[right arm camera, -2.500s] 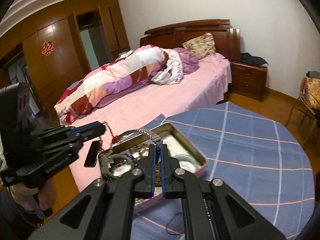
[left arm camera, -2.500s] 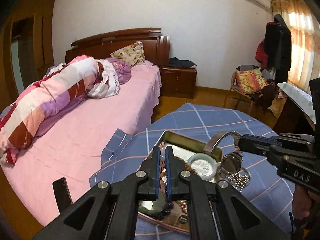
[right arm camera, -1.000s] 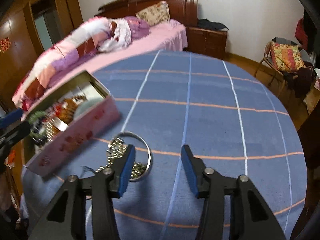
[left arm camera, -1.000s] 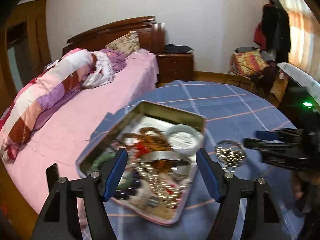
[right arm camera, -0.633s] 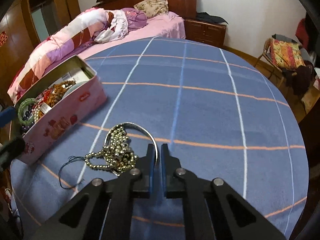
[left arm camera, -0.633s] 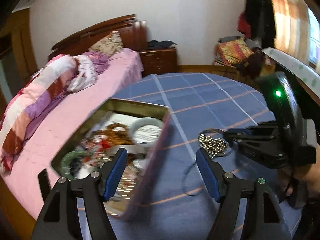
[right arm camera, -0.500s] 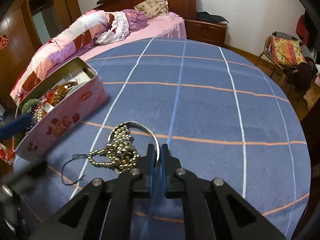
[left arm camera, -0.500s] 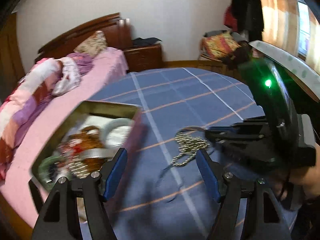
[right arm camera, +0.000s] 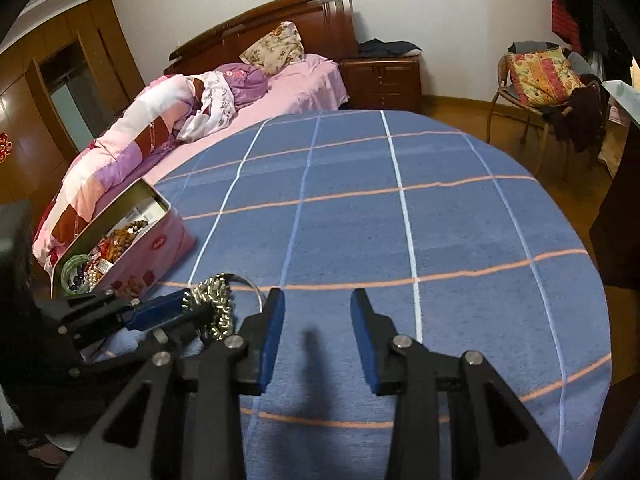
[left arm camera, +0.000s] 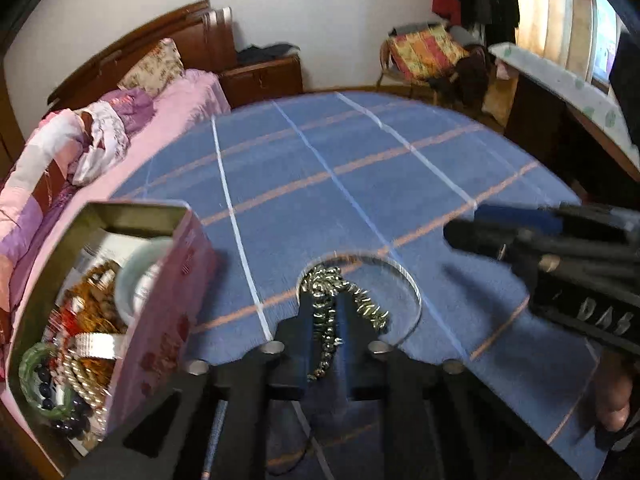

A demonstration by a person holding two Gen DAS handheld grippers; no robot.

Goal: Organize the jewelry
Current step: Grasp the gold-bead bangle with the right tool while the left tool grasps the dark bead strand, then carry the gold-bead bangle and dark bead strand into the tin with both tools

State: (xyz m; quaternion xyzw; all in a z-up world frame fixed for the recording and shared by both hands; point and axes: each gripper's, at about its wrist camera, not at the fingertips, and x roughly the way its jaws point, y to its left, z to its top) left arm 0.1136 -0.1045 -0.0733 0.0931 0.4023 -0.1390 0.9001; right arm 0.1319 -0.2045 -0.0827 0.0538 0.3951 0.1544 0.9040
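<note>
A pink tin [left arm camera: 160, 312] crowded with bracelets and beads is seen at the left edge of the blue checked tablecloth [left arm camera: 360, 168]. Just to its right, a gold bead chain [left arm camera: 326, 320] lying inside a thin silver bangle [left arm camera: 400, 276] is caught between the closing jaws of the left gripper [left arm camera: 325, 322]. Farther right, the right gripper [right arm camera: 316, 332] is held over bare cloth, its jaws opening with nothing between them.

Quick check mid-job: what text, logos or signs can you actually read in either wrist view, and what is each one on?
"DAS": raised letters on the black body of the right gripper, left wrist view.
Pink tin: red printed marks on its side, too blurred to read.
Wardrobe door: red knot-shaped ornament at the picture's left edge, no letters legible.
Nothing else readable.
</note>
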